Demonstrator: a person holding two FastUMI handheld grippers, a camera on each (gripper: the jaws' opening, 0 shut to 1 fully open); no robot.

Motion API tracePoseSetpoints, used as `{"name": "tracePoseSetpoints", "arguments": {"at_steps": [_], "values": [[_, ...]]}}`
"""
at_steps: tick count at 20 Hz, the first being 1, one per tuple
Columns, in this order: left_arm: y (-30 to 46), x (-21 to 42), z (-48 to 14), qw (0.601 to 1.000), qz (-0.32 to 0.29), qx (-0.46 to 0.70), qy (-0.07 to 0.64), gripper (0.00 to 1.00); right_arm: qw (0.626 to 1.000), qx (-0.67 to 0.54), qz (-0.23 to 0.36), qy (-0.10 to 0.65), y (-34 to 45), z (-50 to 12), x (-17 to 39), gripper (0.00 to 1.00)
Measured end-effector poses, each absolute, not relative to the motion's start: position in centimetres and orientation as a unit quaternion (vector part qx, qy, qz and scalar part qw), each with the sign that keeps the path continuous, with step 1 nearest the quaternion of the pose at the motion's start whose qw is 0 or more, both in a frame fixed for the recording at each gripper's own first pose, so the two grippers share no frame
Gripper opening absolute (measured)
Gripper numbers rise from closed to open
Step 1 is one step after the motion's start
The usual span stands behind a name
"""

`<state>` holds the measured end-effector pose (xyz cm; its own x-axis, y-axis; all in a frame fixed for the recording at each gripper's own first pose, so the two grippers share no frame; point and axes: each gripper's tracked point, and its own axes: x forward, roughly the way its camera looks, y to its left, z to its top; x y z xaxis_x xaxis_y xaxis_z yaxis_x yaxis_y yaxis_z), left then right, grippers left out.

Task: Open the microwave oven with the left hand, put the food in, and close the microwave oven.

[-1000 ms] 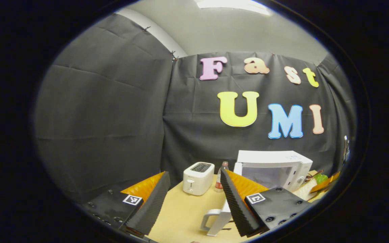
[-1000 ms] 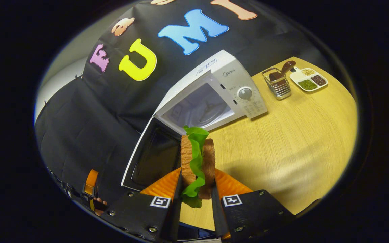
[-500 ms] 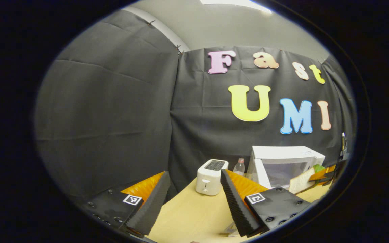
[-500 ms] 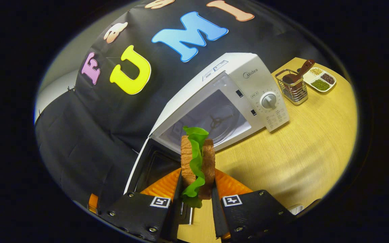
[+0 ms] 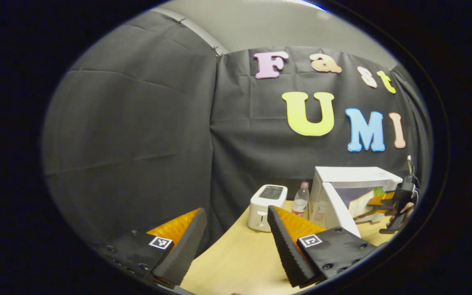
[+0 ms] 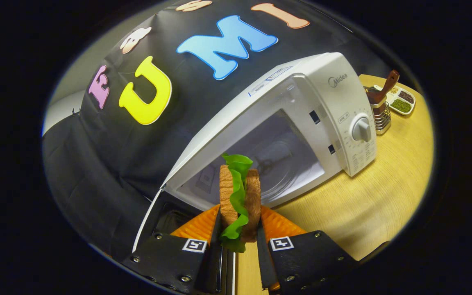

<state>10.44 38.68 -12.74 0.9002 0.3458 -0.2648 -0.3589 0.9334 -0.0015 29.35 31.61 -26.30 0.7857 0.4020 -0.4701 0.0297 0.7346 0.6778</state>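
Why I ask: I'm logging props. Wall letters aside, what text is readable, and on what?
No text reads clearly.
Microwave brand mark, front top: too small to read surely.
Sticker on its top: blurred.
Print below its dial: too small.
Square coded tags: patterns, no words.

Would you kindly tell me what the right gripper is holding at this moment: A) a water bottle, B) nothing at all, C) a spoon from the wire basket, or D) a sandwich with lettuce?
D: in the right gripper view, the right gripper is shut on the sandwich, green lettuce between two bread slices, held upright in front of the open microwave.
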Motion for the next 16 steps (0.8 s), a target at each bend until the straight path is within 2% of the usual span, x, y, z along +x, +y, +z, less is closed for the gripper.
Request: {"name": "tracePoseSetpoints", "arguments": {"at_steps": [7,12,16], "values": [[41.0,8.1,-14.2,0.965,0.207,-0.021,0.157,0.95,0.889,0.359,0.089,0.269,33.2,-28.5,34.0,0.41],[41.5,7.0,-15.8,0.958,0.219,-0.013,0.186,0.95,0.892,0.356,0.087,0.265,34.0,-30.6,36.4,0.41],[41.7,6.8,-15.8,0.956,0.225,-0.011,0.188,0.96,0.895,0.347,0.056,0.275,33.1,-32.4,37.7,0.41]]}}
